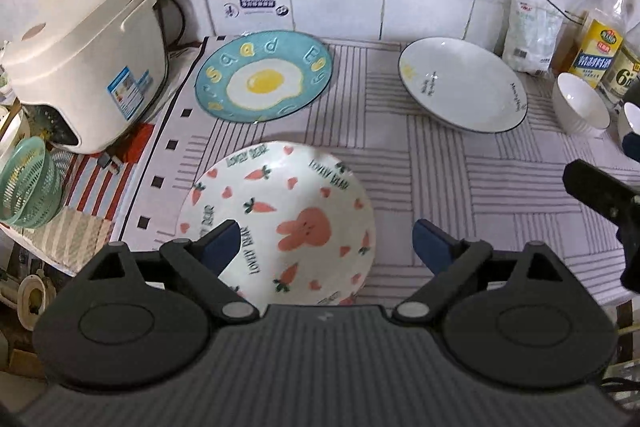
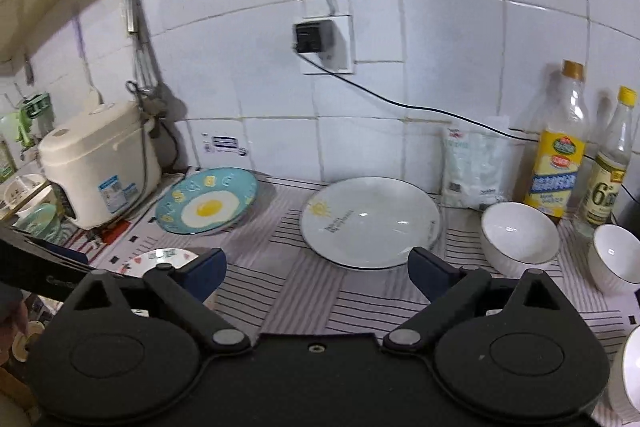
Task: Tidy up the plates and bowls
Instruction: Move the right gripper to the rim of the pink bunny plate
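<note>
Right now both your grippers hang wide open over the counter, holding nothing.

Your left gripper (image 1: 323,247) hovers above the rabbit plate (image 1: 280,223), one blue finger over its near-left rim, the other off past its right edge; I'd judge neither is touching. Your right gripper (image 2: 316,271) faces the white plate (image 2: 370,221), jaws spread and empty. The egg plate (image 1: 264,75) lies at the back beside the rice cooker (image 1: 84,59), well apart from the white plate; two white bowls (image 2: 520,233) stand to the right near the bottles (image 2: 558,163). These are probably glazed ceramic: stiff, weighty, slick, and they'll chip if knocked. Take each plate by its raised rim, since the flat centre offers no purchase on the striped mat (image 1: 440,163).
</note>
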The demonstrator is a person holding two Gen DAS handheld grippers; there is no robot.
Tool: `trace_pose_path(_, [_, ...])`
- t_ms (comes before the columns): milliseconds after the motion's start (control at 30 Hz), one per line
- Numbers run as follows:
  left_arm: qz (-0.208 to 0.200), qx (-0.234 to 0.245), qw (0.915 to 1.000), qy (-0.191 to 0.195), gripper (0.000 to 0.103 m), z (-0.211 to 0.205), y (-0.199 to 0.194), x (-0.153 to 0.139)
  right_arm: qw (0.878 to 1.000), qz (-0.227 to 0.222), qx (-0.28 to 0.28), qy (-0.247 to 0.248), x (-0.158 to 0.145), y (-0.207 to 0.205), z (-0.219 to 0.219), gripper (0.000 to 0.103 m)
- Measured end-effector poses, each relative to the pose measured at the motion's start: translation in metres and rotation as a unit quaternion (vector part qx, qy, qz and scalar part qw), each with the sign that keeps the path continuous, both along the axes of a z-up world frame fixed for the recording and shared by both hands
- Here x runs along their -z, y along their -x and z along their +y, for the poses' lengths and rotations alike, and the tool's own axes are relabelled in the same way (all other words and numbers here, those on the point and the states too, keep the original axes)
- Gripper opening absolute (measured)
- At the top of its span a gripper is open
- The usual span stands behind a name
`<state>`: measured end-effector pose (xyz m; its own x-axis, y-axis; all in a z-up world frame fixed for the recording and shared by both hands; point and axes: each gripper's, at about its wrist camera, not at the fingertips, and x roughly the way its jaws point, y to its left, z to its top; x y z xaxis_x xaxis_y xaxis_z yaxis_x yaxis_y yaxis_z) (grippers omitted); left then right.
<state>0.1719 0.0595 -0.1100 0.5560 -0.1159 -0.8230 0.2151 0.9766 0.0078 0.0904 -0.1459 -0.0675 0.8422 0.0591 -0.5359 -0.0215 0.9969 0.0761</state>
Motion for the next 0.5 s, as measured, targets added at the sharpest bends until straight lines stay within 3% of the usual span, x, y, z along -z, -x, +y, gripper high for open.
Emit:
trace_pose_path(267, [0.006,-0.008,1.0,0.001,0.095,0.038,0.001,0.024,0.996,-0.049,-0.065,-0.027,0.029,0.009,0.033,0.099])
trace_pose_path(500, [-0.007,-0.004,0.9999,-0.015,0.095,0.067,0.001,0.051,0.996,0.0,-0.066,-0.061,0.066,-0.015,0.055,0.099])
